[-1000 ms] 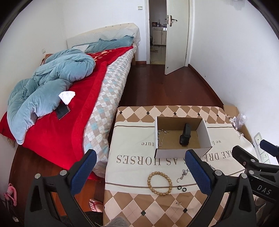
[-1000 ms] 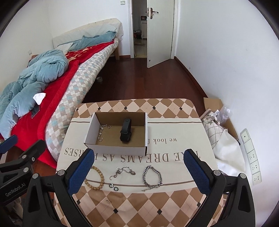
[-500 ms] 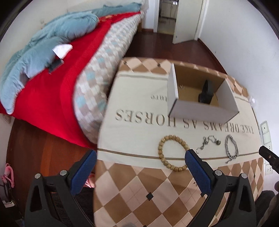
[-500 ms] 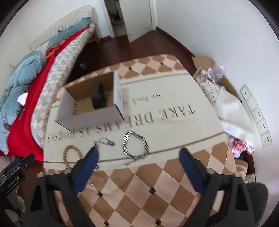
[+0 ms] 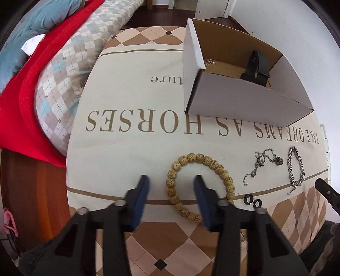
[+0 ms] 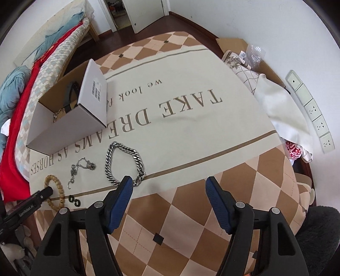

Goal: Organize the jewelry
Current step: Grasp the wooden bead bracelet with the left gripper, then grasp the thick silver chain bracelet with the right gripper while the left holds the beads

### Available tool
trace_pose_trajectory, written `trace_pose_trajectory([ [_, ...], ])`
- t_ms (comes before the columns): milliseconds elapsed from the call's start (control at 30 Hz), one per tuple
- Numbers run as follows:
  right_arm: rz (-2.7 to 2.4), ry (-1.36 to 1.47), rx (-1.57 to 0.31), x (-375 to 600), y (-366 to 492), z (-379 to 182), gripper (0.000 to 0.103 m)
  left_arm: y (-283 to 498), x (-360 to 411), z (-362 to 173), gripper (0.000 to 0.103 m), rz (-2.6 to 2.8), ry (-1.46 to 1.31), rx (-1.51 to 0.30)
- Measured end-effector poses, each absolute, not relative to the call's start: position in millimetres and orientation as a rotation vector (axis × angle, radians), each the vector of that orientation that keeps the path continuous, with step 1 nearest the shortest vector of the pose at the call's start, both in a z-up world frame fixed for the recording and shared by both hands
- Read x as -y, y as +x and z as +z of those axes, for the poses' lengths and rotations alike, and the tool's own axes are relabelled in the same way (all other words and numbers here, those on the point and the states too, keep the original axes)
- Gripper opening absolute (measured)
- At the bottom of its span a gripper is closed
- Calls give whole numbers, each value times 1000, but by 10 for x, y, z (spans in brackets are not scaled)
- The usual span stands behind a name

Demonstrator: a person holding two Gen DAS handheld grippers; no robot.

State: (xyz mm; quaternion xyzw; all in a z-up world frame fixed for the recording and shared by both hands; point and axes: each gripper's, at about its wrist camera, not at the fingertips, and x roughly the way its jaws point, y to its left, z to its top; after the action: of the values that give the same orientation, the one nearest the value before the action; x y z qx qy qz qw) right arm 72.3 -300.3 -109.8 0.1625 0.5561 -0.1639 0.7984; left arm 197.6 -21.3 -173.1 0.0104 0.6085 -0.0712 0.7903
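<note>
Right wrist: chain bracelet (image 6: pixel 125 163) beside necklace (image 6: pixel 81 168), open box (image 6: pixel 70 121) behind.

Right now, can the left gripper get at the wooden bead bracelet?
Probably yes. The left gripper straddles the near-left side of the wooden bead bracelet, its jaws just closing in around the beads, with nothing lying between them and the tablecloth.

Counter (image 6: pixel 212 131): covered by a cream cloth with lettering, brown-and-tan diamond border. Beyond its left edge, bed (image 5: pixel 63 70) with checked coverlet, red blanket (image 5: pixel 19 102), blue quilt (image 5: pixel 36 23). Off its right edge: white cloth (image 6: pixel 280 110), what may be bubble wrap (image 6: pixel 256 53), wall sockets (image 6: pixel 312 112). White door (image 6: pixel 146 12) ajar.
</note>
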Motion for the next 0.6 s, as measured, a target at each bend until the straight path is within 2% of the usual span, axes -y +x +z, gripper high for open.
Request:
trace_pose_trajectory([
  [33, -349, 347, -1201, 2996, 746, -1138, 73, 1978, 208, -1734, 6, -161, 17, -1309],
  [200, -336, 352, -1218, 2964, 838, -1272, 73, 1969, 96, -1680, 6, -161, -22, -1305],
  [500, -317, 299, -1228, 2849, 983, -1381, 73, 1845, -135, -1132, 6, -168, -65, -1196],
  [600, -327, 181, -1238, 2719, 1059, -1403, 65, 1807, -129, -988, 6, -175, -66, -1172],
])
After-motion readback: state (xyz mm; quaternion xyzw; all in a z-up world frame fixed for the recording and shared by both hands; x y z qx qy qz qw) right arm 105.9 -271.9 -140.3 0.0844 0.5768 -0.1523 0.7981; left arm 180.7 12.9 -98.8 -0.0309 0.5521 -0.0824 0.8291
